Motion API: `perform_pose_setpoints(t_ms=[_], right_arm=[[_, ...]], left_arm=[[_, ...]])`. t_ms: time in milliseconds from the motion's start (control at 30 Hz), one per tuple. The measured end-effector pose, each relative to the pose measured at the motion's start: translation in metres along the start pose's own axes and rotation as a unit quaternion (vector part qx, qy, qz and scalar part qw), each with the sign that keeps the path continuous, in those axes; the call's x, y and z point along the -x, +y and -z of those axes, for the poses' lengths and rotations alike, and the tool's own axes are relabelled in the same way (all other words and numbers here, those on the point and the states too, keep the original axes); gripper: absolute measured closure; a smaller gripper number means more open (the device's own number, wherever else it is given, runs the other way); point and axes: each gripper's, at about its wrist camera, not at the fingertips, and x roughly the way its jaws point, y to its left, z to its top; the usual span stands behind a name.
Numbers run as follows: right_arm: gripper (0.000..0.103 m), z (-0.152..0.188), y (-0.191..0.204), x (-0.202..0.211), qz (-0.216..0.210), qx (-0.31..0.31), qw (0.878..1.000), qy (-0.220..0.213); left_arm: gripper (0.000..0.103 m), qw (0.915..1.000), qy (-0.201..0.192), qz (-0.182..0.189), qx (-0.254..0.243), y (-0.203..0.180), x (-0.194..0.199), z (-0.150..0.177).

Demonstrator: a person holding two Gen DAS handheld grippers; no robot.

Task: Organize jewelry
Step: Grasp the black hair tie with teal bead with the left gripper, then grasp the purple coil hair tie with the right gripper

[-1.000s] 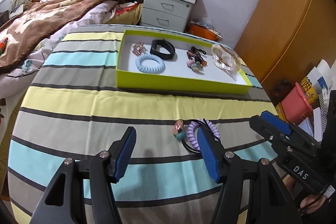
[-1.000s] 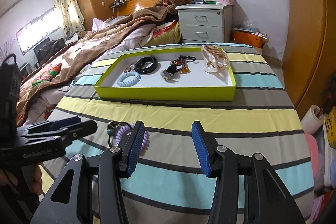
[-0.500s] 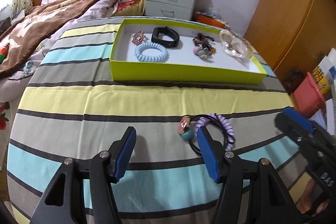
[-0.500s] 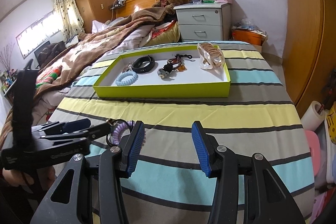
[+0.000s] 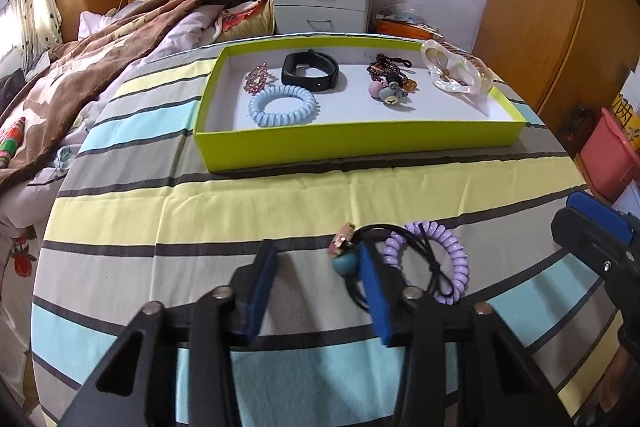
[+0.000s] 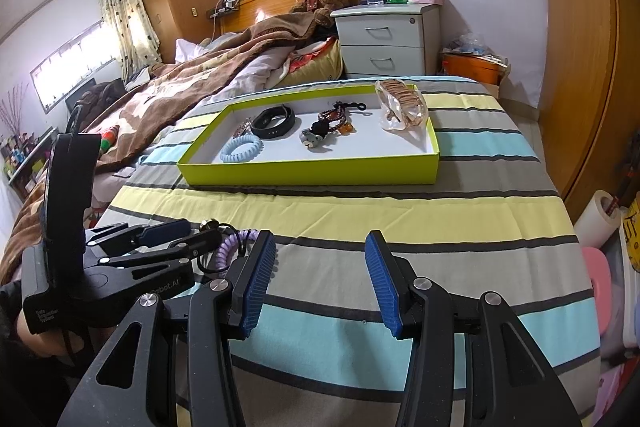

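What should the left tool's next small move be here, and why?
Probably shift sideways toward the purple coil hair tie. The left tool is closing, yet only striped cloth lies between its pads; the tie and its black elastic sit behind its right finger, outside the gap.

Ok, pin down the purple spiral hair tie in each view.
Left wrist view: purple spiral hair tie, low and right of centre, right of the right blue pad.
Right wrist view: hair tie, lower left, partly hidden behind the left blue pad.
Shared landmark: the lime-green tray beyond it.
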Motion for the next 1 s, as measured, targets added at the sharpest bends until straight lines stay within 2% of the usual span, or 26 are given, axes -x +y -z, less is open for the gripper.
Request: perform_pose_setpoints(t_ms=[100, 167, 500, 767, 1000], right_arm=[[0.055, 0.000, 0.001, 0.000, -0.001, 0.000, 1.000, 0.000], [0.055, 0.001, 0.001, 0.000, 0.001, 0.001, 1.000, 0.001], [0.055, 0.000, 0.004, -0.010, 0.000, 0.005, 1.000, 0.017], [0.055, -0.002, 0.025, -0.036, -0.013, 0.051, 0.997, 0.054], [0.055, 0.001, 0.041, -0.057, -0.001, 0.082, 0.993, 0.080]], left_arm=[[0.075, 1.0000, 0.000, 0.006, -0.002, -0.002, 0.001, 0.000], [0.087, 0.9999, 0.000, 0.011, -0.003, -0.003, 0.002, 0.000], [0.088, 0.9994, -0.021, 0.024, 0.012, 0.008, 0.015, 0.000], [0.088, 0.9977, -0.044, 0.028, 0.043, 0.033, 0.037, 0.002], [0.088, 0.9969, -0.050, 0.028, 0.055, 0.045, 0.043, 0.007]])
